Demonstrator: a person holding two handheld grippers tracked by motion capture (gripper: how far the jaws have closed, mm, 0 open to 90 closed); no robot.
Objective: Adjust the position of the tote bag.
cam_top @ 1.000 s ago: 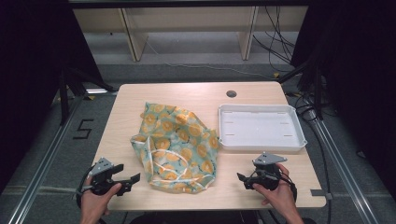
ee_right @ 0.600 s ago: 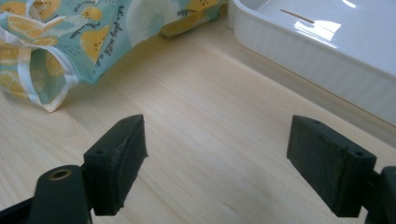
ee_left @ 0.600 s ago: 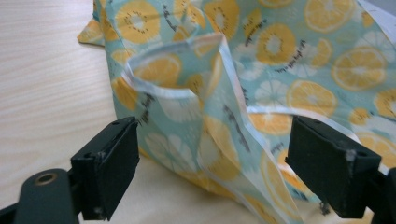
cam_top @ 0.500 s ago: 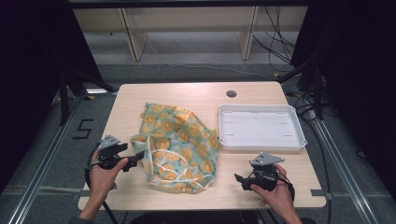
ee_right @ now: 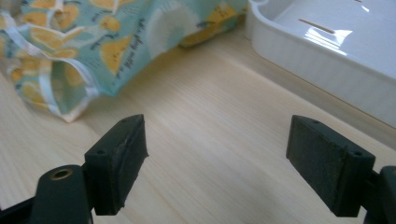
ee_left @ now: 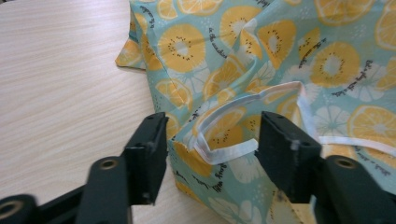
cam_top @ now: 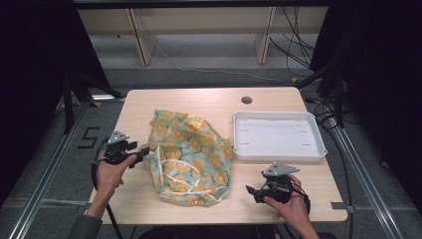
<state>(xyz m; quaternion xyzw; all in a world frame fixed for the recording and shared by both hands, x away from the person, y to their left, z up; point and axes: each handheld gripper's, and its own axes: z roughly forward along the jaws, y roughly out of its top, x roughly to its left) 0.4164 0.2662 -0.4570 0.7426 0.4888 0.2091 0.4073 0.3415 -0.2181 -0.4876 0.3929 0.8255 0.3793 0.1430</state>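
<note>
Teal fruit-print cloth [ee_left: 261,70] lies between my spread left tongs [ee_left: 210,144]; right tongs [ee_right: 215,163] gape over bare worktop [ee_right: 210,121].

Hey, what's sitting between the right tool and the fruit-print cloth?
Bare wooden tabletop separates the right tool from the cloth, seen in its own view.

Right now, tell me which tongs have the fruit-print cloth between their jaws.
The left tongs: their open jaws straddle the cloth's white-trimmed edge. The right tongs are open over bare table.

The left gripper [cam_top: 141,151] has moved up to the cloth bag's [cam_top: 191,149] edge.
</note>
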